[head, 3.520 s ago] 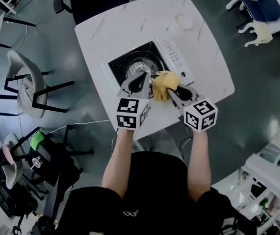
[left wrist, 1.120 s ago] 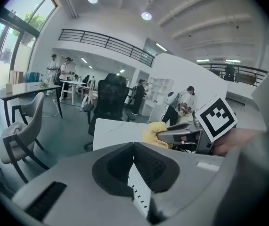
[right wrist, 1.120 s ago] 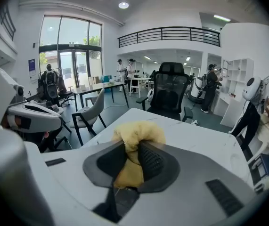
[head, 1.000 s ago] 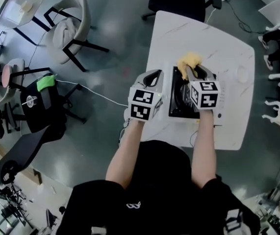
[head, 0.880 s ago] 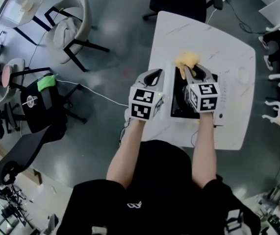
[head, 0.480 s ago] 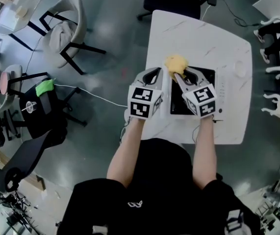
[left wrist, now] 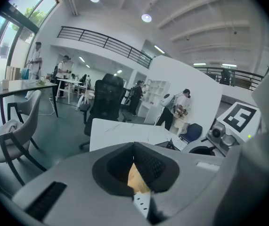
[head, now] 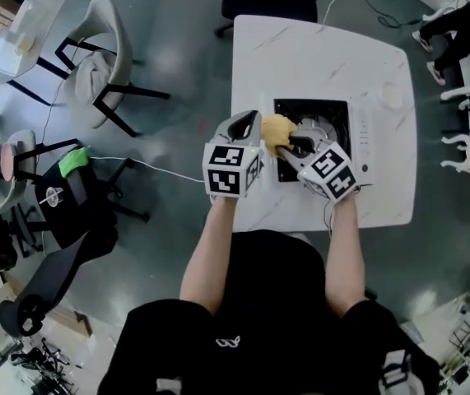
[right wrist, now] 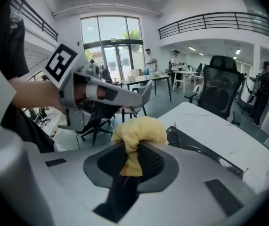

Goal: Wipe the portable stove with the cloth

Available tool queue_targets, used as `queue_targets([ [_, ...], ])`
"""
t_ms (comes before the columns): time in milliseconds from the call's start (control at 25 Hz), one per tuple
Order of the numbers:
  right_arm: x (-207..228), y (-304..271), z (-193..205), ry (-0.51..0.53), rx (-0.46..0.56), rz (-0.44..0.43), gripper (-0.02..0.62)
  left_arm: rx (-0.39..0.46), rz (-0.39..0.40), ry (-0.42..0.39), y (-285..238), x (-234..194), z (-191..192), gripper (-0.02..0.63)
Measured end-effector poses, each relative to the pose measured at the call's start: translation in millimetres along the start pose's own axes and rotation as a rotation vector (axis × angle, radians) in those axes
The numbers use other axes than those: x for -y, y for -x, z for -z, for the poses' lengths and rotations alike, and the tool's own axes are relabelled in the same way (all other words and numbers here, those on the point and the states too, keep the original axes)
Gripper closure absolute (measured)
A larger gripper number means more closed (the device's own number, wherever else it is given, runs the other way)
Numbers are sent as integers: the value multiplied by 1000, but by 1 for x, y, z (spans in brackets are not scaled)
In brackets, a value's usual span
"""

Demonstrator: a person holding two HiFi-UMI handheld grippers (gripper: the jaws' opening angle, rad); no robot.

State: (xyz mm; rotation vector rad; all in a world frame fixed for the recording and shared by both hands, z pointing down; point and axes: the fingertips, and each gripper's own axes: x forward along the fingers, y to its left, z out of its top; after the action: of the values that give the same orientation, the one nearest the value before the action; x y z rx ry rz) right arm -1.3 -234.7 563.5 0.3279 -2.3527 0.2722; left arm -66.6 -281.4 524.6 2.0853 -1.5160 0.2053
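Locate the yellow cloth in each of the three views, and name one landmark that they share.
Head view: the cloth is at the centre, by the stove's left edge, clamped in the right gripper.
Left gripper view: probably the cloth, a yellow sliver low at the centre, seen through the gap below the jaw tips.
Right gripper view: the cloth is at the centre, bunched above the jaws.
Shared landmark: the white table.

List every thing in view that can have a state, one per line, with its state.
right gripper: shut on the cloth.
cloth: bunched up, clamped between the right gripper's jaws, at the portable stove's left edge.
left gripper: jaws together at the tips, nothing clamped.
portable stove: flat on the table, top bare.
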Motion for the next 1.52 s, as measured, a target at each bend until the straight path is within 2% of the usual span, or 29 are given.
queue_targets([
  [200,-29,13,11,7,19,-108,538,-7,3,-8,-2,13,4,606],
  [280,-36,22,12,-2,60,-156,538,-10,7,-14,-4,19,7,606],
  [440,-18,55,10,-170,316,-191,538,-15,26,-48,-11,40,2,606],
  [520,-4,77,11,-230,414,-176,538,-12,35,-62,-15,50,-1,606],
  [600,14,97,15,-262,460,-114,538,-11,43,-74,-18,62,-4,606],
  [800,69,141,31,-336,540,124,537,5,80,-121,-30,104,-15,607],
  [1000,102,169,49,-355,524,288,537,20,118,-150,-44,139,-23,606],
  [1160,134,183,64,-351,483,389,537,14,124,-159,-58,158,-22,606],
  [1320,178,193,82,-372,446,479,537,-3,95,-198,-66,170,-15,606],
  [1520,226,193,87,-365,411,503,537,14,56,-213,-64,171,-18,606],
])
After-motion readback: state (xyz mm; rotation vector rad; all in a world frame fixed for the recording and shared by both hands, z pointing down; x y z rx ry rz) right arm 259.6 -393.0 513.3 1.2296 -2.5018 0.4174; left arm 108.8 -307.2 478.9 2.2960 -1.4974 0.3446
